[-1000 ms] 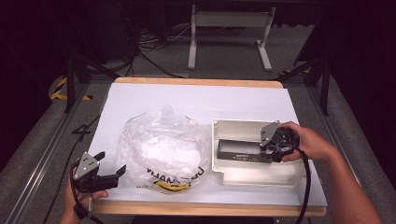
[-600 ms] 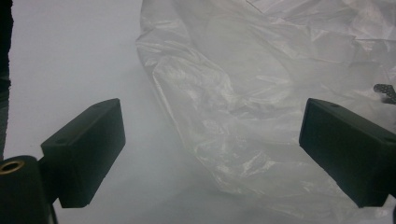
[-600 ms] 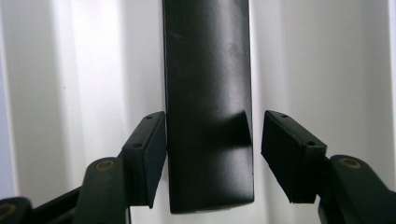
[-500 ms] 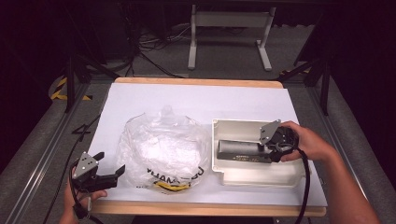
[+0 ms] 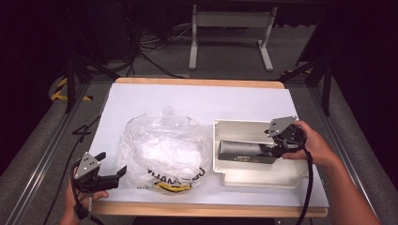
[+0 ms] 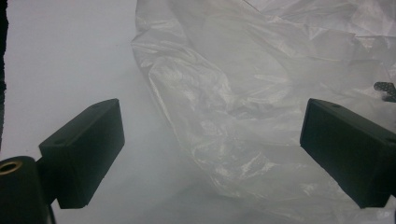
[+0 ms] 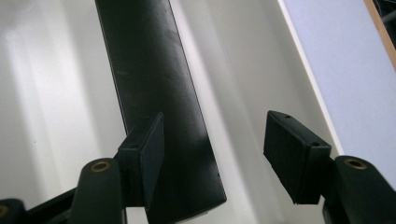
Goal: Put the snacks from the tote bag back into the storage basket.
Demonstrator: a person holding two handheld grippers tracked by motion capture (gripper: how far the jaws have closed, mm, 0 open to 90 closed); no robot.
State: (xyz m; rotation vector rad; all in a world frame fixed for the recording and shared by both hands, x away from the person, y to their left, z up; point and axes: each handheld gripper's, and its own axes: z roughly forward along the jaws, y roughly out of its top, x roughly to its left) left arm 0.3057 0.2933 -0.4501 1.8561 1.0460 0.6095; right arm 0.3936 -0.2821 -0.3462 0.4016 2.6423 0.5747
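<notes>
A crumpled clear plastic bag (image 5: 162, 150) with black and yellow print lies on the white table sheet (image 5: 187, 101), left of centre. My left gripper (image 5: 111, 174) sits by the front left corner, open, jaws pointing at the bag's left edge. In the left gripper view the bag (image 6: 243, 93) spreads ahead, partly inside my left gripper (image 6: 210, 144). A white tray (image 5: 263, 177) at the right holds a long dark bar (image 5: 244, 152). My right gripper (image 5: 276, 146) is at the bar's right end. In the right gripper view the bar (image 7: 149, 84) runs past the left jaw, and my right gripper (image 7: 215, 140) stands open, not clamped.
The table's wooden front edge (image 5: 211, 211) runs just below the bag and tray. A grey metal stand (image 5: 230, 33) and cables lie on the floor beyond the table. Bare white sheet shows behind the bag and tray. In the right gripper view, the tray wall (image 7: 299, 60) borders the sheet (image 7: 345, 70).
The right hand and gripper have drawn slightly to the right along the bar. The left gripper has barely shifted near the front left corner. Bag, tray and bar lie as before.
</notes>
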